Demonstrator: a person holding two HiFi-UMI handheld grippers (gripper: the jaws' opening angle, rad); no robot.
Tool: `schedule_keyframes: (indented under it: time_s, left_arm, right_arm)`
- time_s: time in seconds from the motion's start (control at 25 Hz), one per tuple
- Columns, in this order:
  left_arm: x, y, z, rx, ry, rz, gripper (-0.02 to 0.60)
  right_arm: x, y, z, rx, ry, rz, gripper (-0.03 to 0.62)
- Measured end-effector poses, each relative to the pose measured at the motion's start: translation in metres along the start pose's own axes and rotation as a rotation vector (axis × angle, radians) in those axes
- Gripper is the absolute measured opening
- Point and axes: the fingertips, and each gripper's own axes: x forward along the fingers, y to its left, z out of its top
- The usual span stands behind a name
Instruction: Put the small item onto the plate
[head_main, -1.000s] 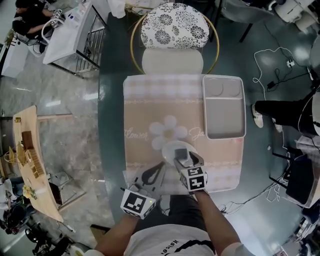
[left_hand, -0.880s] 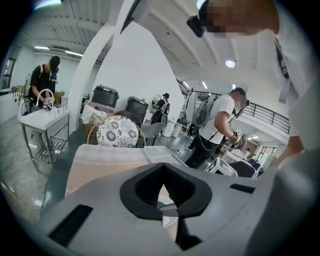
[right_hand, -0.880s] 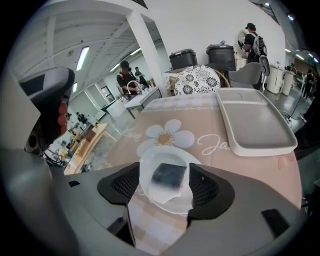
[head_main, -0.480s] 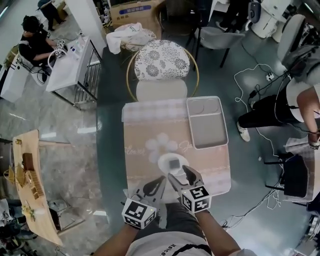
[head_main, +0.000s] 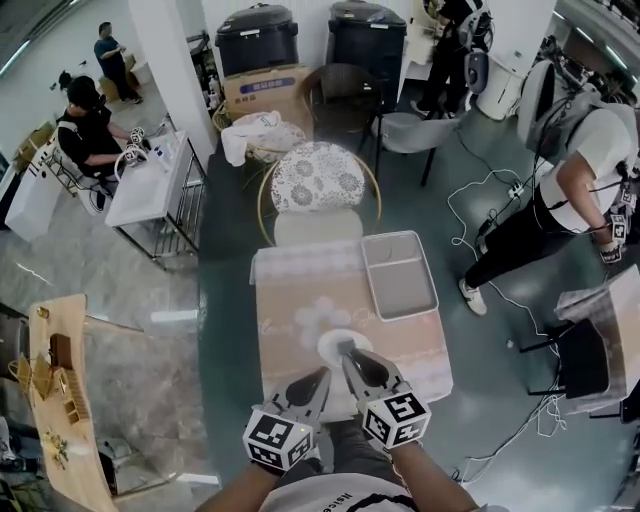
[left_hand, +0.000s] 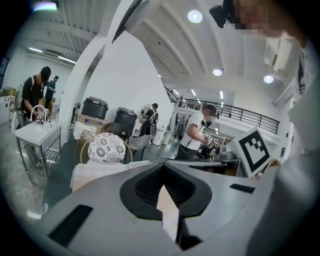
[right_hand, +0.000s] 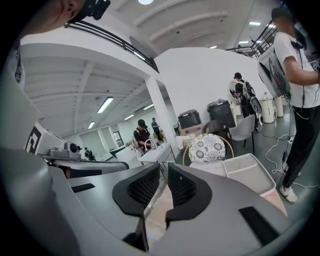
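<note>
A small white plate (head_main: 328, 346) lies on the pink flowered mat (head_main: 296, 322) at the near end of the table. My right gripper (head_main: 346, 352) hangs with its tip over the plate's near edge. Its jaws are closing to a narrow gap (right_hand: 164, 168) and nothing is between them. The small grey item is not clear to see; the right gripper's tip covers that part of the plate. My left gripper (head_main: 321, 373) is just left of it, above the mat's near edge. It is shut and empty, with its pads meeting at the tip (left_hand: 161, 171).
A grey divided tray (head_main: 400, 276) sits on the table's far right, also seen as the tray (right_hand: 248, 173). A flower-patterned chair (head_main: 316, 180) stands at the far end. Several people, desks, bins and floor cables surround the table.
The head view has risen and pulled back, so the table looks smaller. Both grippers have drawn back towards me. The right gripper left the grey item on the plate, and its jaws have narrowed.
</note>
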Motion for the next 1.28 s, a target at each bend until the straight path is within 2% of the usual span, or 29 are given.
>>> schedule_keyframes:
  time_s: [0.56,1.28]
  left_arm:
    - [-0.058,-0.045,0.035,0.043,-0.089,-0.05,0.006]
    - [-0.095,-0.077,0.058,0.092,-0.175,-0.094,0.006]
  right_arm:
    - [-0.063,0.063,0.047,-0.07,-0.157,-0.003,0.028]
    - [-0.108,0.097,0.071,-0.161,-0.256,-0.033,0.014]
